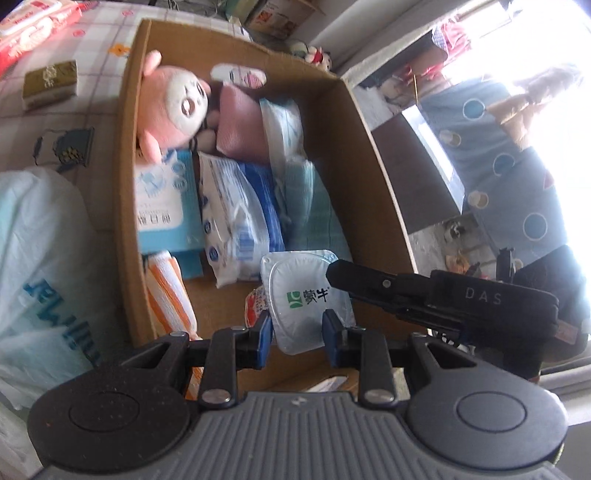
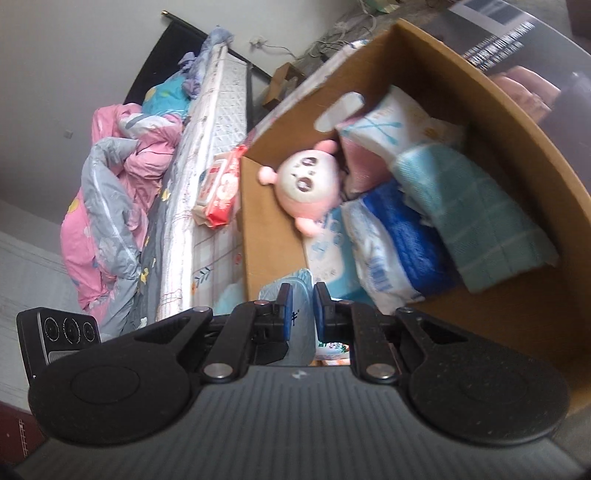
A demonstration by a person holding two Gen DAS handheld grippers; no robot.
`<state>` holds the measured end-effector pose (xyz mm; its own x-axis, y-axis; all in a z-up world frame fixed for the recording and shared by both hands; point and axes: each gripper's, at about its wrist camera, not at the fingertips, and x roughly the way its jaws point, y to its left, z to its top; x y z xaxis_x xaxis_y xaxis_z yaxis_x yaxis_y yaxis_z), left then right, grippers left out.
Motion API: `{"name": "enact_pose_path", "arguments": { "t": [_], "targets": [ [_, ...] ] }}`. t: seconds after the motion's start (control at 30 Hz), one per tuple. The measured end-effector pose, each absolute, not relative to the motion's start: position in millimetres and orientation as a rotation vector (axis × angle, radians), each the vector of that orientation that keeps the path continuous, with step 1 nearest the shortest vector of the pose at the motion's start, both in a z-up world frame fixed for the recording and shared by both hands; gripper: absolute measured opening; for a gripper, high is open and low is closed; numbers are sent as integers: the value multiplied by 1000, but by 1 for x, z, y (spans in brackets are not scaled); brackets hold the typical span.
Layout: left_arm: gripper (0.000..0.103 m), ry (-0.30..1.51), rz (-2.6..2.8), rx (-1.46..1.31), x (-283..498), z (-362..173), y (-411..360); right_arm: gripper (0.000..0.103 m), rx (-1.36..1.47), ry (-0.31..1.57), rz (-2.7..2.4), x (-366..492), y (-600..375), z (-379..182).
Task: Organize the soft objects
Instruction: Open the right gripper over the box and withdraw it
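Note:
A cardboard box (image 1: 373, 155) holds a pink plush toy (image 1: 173, 107), a pink cloth (image 1: 240, 122), tissue packs (image 1: 236, 218), a teal towel (image 1: 310, 206) and an orange striped towel (image 1: 170, 295). My left gripper (image 1: 297, 328) is shut on a clear milk pouch (image 1: 306, 295) with a green logo, held over the box's near end. My right gripper (image 1: 388, 288) comes in from the right and grips the same pouch's edge. In the right wrist view the right gripper (image 2: 302, 308) is shut on the pouch (image 2: 295, 291), with the box (image 2: 524, 122) and plush toy (image 2: 310, 181) beyond.
A white plastic bag (image 1: 40, 266) lies left of the box on the checked bed sheet (image 1: 96, 44). A small olive box (image 1: 50, 83) and a red wipes pack (image 1: 33, 26) lie farther back. A pink and grey quilt (image 2: 110, 199) is piled on the bed.

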<state>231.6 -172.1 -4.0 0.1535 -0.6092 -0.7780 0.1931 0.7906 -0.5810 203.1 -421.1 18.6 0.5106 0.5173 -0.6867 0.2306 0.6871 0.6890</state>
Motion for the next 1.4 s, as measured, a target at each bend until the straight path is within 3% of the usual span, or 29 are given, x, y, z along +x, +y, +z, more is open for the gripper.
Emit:
{"name": "enact_pose_path", "arguments": {
  "t": [0.33,0.5,0.57,0.8,0.97,1.13,1.4],
  "targets": [
    [28,1366,-537,-307,222,-39,-192,13,797,1194,200,192,-428,-29],
    [33,1362,-554,-247,218,-36,-200,20,741,1260,193,203,-425,-39],
    [39,1350,-564,-249,216,-35,-199,27,737,1261,189,204,-426,-40],
    [52,1268,-575,-251,210,-19,-193,34,761,1221,173,202,-437,-33],
    [67,1170,-598,-313,200,1,-175,46,775,1137,190,201,-440,-15],
    [85,1032,-606,-307,185,30,-146,49,746,1027,251,209,-429,22],
    [93,801,-412,-200,165,55,-62,62,578,909,413,249,-355,74]
  ]
}}
